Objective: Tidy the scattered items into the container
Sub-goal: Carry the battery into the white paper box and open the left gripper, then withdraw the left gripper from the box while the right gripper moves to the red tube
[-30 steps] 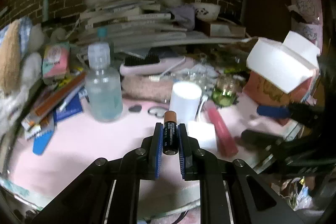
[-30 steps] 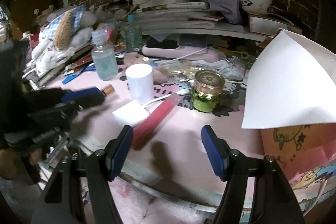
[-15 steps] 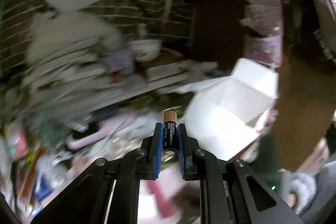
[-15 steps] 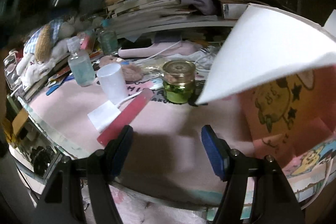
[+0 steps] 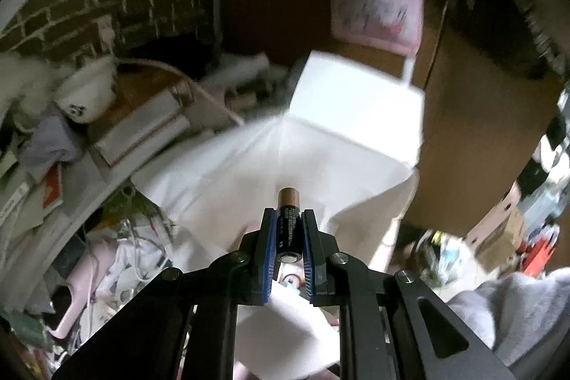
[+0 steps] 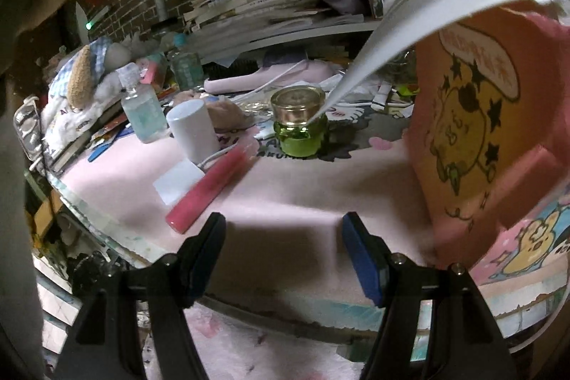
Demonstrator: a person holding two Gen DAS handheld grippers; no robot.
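The left gripper (image 5: 289,232), jaws clamped on the black copper-capped battery (image 5: 289,224), has swung up from the pink table (image 6: 285,187) and now hangs over the open white-lined cardboard box (image 5: 320,145) at twelve o'clock; release looks next. The right gripper (image 6: 285,253) hovers half-open, empty, red tube (image 6: 210,186) at ten o'clock.

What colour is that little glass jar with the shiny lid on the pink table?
Green glass jar with a gold-coloured lid, clearest in the right wrist view.

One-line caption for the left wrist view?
Left gripper clamps a battery above the open white box.
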